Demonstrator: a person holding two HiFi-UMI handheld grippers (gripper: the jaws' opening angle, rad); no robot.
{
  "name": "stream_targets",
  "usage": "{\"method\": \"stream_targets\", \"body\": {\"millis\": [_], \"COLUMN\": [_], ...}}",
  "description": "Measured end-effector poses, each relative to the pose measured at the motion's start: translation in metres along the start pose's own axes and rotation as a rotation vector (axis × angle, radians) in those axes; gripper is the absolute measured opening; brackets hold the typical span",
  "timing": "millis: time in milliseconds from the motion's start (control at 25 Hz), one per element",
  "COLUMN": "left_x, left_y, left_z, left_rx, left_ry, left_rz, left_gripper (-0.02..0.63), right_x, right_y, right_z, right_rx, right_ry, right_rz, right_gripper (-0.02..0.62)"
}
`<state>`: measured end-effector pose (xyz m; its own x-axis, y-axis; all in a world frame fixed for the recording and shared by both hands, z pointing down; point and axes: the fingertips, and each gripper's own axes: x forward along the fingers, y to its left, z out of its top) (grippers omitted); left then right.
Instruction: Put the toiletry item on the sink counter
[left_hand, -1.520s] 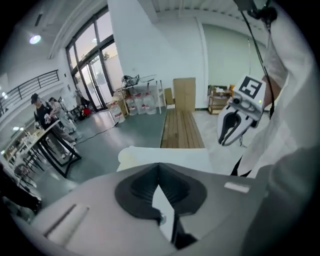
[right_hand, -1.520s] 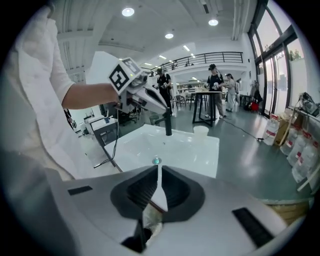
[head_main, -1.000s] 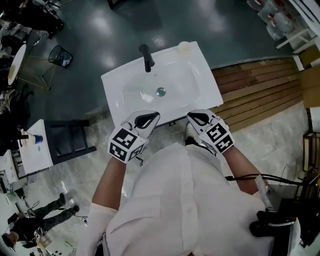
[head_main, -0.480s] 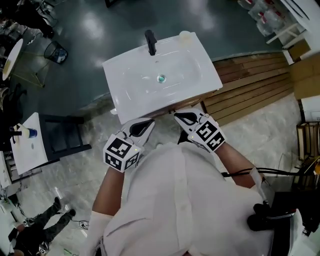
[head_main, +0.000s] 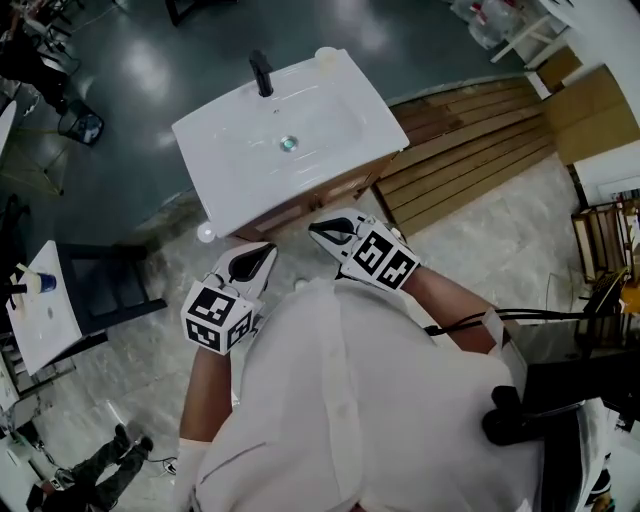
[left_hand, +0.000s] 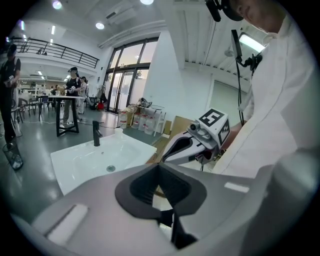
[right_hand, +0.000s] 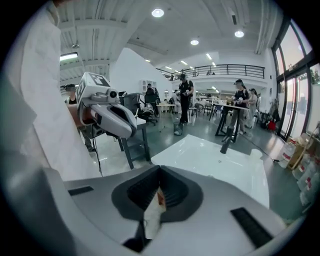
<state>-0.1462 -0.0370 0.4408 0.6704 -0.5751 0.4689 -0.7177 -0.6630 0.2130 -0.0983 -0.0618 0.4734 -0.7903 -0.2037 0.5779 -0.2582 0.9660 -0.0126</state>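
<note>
Apparently thin sachet (right_hand: 151, 214) pinched in right claw (right_hand: 160, 172): judged light, limp, easily crumpled; grip by edge is advised; left claw (left_hand: 159, 169) closed on nothing.

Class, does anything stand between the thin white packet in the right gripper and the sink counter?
Nothing visible does. The right gripper, shut on the thin white packet, is just in front of the sink counter, off its near edge, and only bare floor lies between. The faucet stands at the far edge.

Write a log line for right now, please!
left gripper: shut, empty | right gripper: shut on packet | sink: apart from both grippers
</note>
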Motion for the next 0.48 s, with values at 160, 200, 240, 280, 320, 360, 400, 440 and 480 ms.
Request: {"method": "stream_targets", "body": {"millis": [160, 200, 240, 280, 320, 360, 400, 440, 480], "left_x": [-0.002, -0.003, -0.003, -0.004, -0.004, -0.005, -0.005, -0.005, -0.005], "left_y": [-0.008, -0.011, -0.013, -0.015, -0.017, -0.018, -0.018, -0.017, -0.017], "left_z": [-0.007, -0.009, -0.011, -0.013, -0.015, -0.017, -0.018, -0.018, -0.019], "left_rx": [0.002, 0.002, 0.004, 0.006, 0.007, 0.006, 0.005, 0.005, 0.003], "left_ry": [0.010, 0.012, 0.016, 0.021, 0.025, 0.028, 0.029, 0.031, 0.033], "left_rz": [0.003, 0.002, 0.001, 0.001, 0.002, 0.003, 0.004, 0.004, 0.004], "left_gripper": [0.006, 0.006, 0.006, 0.006, 0.006, 0.006, 0.006, 0.006, 0.006], "right_x": [-0.002, -0.002, -0.002, -0.002, -0.001, -0.001, -0.001, -0.002, -0.002], "right_y": [0.011, 0.014, 0.017, 0.021, 0.023, 0.025, 0.025, 0.025, 0.025], "right_z": [-0.002, -0.002, -0.003, -0.004, -0.005, -0.005, -0.005, -0.004, -0.004], "right_rx": [0.000, -0.002, -0.003, -0.004, -0.005, -0.007, -0.010, -0.011, -0.011], "right_ry": [-0.002, -0.002, -0.001, 0.000, 0.001, 0.002, 0.003, 0.002, 0.002], "right_rz": [0.002, 0.005, 0.009, 0.013, 0.016, 0.017, 0.017, 0.016, 0.014], "right_gripper": [0.006, 0.006, 0.006, 0.006, 0.006, 0.006, 0.006, 0.006, 0.006]}}
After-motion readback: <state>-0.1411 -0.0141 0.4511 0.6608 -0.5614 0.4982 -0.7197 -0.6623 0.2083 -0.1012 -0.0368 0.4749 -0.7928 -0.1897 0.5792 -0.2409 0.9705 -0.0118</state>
